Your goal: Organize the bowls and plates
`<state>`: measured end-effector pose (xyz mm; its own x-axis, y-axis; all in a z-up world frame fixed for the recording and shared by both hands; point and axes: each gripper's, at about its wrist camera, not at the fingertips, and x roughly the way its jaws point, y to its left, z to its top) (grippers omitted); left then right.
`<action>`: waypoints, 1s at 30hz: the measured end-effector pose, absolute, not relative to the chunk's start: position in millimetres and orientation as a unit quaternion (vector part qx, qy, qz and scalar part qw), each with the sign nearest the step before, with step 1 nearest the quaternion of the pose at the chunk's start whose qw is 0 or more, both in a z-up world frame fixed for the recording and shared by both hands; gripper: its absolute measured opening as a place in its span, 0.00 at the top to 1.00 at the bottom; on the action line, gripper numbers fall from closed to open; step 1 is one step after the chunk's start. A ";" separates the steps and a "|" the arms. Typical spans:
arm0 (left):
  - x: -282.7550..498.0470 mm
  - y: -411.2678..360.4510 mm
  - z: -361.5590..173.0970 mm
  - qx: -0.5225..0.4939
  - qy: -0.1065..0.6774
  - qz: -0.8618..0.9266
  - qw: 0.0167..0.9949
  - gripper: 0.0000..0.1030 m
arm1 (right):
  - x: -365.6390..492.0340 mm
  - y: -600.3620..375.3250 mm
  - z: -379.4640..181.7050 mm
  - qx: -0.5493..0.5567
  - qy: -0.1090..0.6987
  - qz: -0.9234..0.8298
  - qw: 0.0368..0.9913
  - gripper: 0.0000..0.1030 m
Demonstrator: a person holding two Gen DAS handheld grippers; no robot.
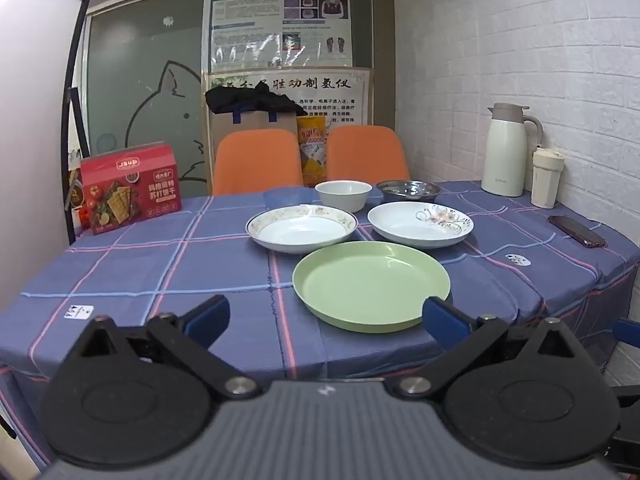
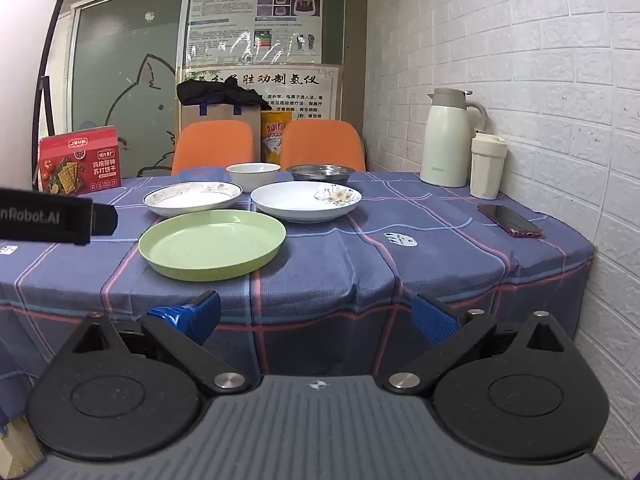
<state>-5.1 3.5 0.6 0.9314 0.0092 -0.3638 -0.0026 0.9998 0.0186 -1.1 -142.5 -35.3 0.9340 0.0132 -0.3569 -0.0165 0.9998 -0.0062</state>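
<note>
Both tongs, left (image 1: 326, 318) and right (image 2: 318, 318), stood wide apart, holding nothing; a round smooth green plate (image 1: 371, 285) lay near, a shiny metal bowl (image 2: 321, 173) behind

Left gripper (image 1: 326, 318), seen from its own wrist camera: the two black linkage arms are spreading outward from the grey body, and the blue-padded fingers (image 1: 208, 320) are standing wide apart, holding nothing. The tool is sitting level and pointing forward. Right gripper (image 2: 318, 318), seen from its own wrist camera: it is showing the same posture, with blue pads (image 2: 434, 320) parted and nothing between them. In the right wrist view, part of the left gripper's black body is projecting in from the left edge, level with the right tool.
</note>
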 end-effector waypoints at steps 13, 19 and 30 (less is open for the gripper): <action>-4.1 -1.5 -1.6 0.019 0.191 0.000 0.981 0.01 | -5.5 -154.2 -33.1 -0.001 0.164 0.000 0.987 0.13; -3.9 -4.9 -1.7 0.025 0.192 -0.003 0.981 0.01 | -3.7 -157.2 -35.5 0.005 0.168 0.001 0.986 0.13; -4.2 -2.6 -1.4 0.020 0.195 -0.011 0.981 0.01 | -3.4 -154.7 -37.2 0.005 0.172 0.007 0.985 0.13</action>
<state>-4.2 -2.6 -1.4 0.9238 -0.0140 -0.3827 0.0300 0.9989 0.0358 -3.4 -154.7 -37.2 0.9407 0.0164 -0.3388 -0.0130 0.9998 0.0121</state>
